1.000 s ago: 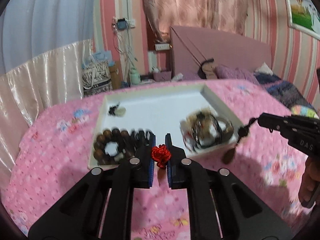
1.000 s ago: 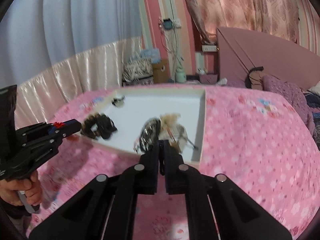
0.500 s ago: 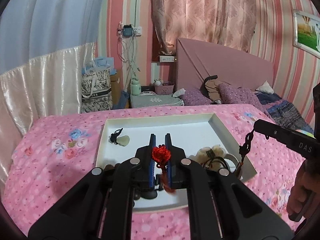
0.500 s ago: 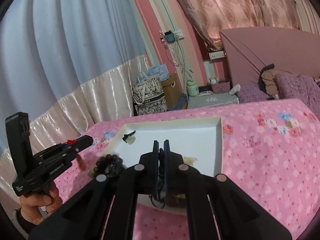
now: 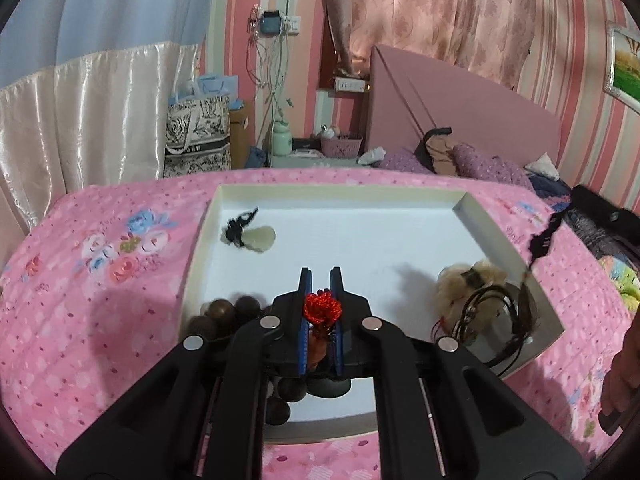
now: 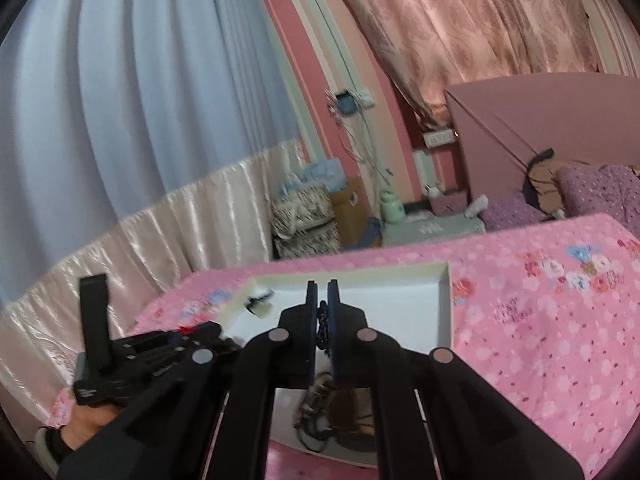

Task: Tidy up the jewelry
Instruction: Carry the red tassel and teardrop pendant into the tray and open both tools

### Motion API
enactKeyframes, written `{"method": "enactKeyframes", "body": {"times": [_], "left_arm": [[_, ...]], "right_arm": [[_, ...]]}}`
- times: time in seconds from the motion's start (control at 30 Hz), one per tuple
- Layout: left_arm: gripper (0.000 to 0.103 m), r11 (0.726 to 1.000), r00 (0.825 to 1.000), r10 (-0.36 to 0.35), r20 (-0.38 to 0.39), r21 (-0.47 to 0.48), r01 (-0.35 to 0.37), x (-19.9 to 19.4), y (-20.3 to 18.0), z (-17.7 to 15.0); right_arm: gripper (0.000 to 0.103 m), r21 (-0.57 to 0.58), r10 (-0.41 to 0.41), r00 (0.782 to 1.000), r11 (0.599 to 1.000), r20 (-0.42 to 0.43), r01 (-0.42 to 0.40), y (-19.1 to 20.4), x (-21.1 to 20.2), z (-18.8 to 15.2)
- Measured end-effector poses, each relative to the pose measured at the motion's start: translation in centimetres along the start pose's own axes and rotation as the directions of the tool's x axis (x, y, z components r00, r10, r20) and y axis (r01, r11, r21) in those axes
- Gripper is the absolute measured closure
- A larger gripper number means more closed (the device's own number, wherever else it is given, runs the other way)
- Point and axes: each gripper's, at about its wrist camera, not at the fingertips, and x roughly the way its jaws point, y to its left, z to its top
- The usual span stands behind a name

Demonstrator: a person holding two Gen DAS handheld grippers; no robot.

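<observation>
Left wrist view, nearest first: the left claw (image 5: 320, 312) is closed on a red knotted ornament (image 5: 322, 309), pinched between its blue pads (image 5: 305, 320), with a reddish cord hanging below. It hangs over the near edge of a white tray (image 5: 516, 248) that sits on a bed with a pink floral cover (image 5: 100, 280). Under the claw lies a bracelet of dark wooden beads (image 5: 224, 316), partly hidden. At the tray's right side is a tangle of black cords and a pale fluffy piece (image 5: 476, 300). Above it dangles a black braided cord (image 5: 542, 240), held by the right claw (image 6: 321, 320), whose fingers are clamped on it in the right wrist view. Farther back in the tray's left corner lies a pale stone pendant with a black knot (image 5: 250, 234). Beyond the bed stand a patterned bag (image 5: 198, 136) and a pink headboard (image 5: 460, 108).
</observation>
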Motion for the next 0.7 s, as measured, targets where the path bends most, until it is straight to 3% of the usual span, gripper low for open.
{"method": "enactKeyframes", "body": {"times": [0.2,0.53,0.7], "left_arm": [[0.096,1.0,1.0,0.019,-0.025,-0.001,-0.019,1.5,0.0,-1.2],[0.092,0.999,0.999,0.038,0.013,-0.009,-0.038,0.8,0.4,-2.5],[0.071,0.998,0.998,0.055,0.01,-0.038,-0.054,0.8,0.7,-2.2]], "right_arm": [[0.099,0.025,-0.033,0.995,0.999,-0.096,0.036,-1.7,2.6,-2.0],[0.095,-0.027,-0.065,0.99,0.998,-0.128,0.062,-0.7,3.3,-3.9],[0.094,-0.076,-0.114,0.986,0.992,-0.125,0.105,0.0,3.1,-4.2]]}}
